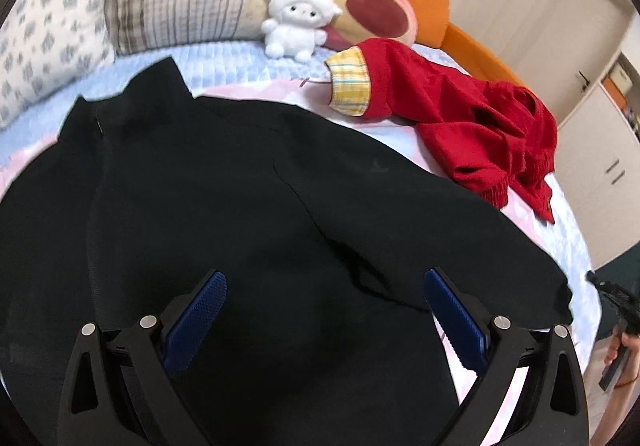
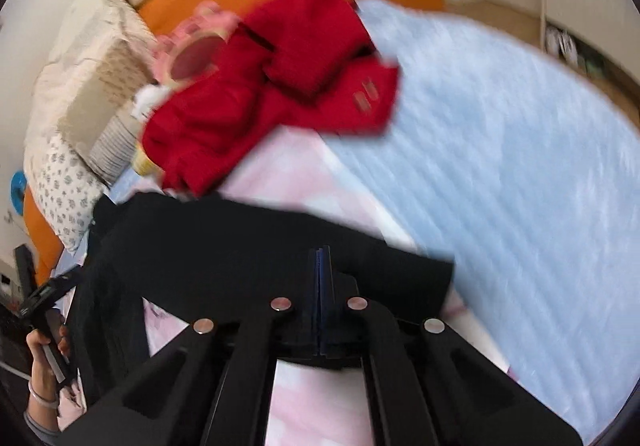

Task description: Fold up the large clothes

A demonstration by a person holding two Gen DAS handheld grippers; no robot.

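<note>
Left fingers spread over the black garment, right fingers pinched together at its edge; fold barely begun.

My left gripper (image 1: pixel 326 310) is released, blue-padded fingers (image 1: pixel 196 322) hovering over the large black fabric garment (image 1: pixel 240 186), holding nothing. My right gripper (image 2: pixel 323 282) is clenched; cloth sits at the tips, so I judge it's gripping the hem, view blurred. Garment lies mostly flat on the pink-and-blue quilted bed (image 1: pixel 248 58), collar far side. I see no finished fold, all folds left. Crumpled red knit garment (image 1: pixel 472 126) lies close beside it; open blue quilt to the right gives room.
</note>
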